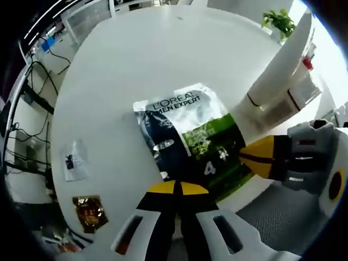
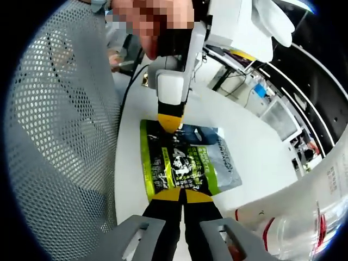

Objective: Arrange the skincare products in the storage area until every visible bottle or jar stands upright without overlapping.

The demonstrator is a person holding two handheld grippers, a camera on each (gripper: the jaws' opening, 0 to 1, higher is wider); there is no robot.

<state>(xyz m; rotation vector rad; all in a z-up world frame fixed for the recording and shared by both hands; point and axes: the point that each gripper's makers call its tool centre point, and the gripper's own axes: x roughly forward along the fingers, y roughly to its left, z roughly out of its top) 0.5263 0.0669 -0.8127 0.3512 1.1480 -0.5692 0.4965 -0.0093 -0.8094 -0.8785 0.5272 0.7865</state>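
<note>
A: Where is the sachet pack (image 1: 191,138) relative to the grippers?

B: It lies flat on the white surface (image 1: 136,65). In the left gripper view the left gripper (image 1: 175,188) has its yellow-tipped jaws drawn together on the pack's near edge, pinching it. The right gripper (image 1: 247,155) comes in from the right and meets the pack's green side edge. In the right gripper view the right gripper (image 2: 185,196) is likewise closed narrow on the near edge of the pack (image 2: 182,160), and the left gripper (image 2: 169,124) reaches down from above to the far edge.

A: So both hold it?

B: Both look clamped on the pack, each on a different edge.

A: What else is around?

B: In the left gripper view, a small clear packet (image 1: 74,159) and a brown, shiny wrapper (image 1: 89,211) lie well apart from the pack, off to the left on the surface. A white lamp-like stand (image 1: 283,70) rises at the right, with a green plant (image 1: 280,22) behind it. In the right gripper view a grey mesh chair back (image 2: 60,130) stands beside the surface edge, and a white bottle with red trim (image 2: 304,223) sits at lower right. Nothing lies on top of the pack.

A: Which way does it point?

B: In the left gripper view its long axis runs away from the left gripper, printed silver end farthest, green end toward the right gripper. It is flat, not upright.
</note>
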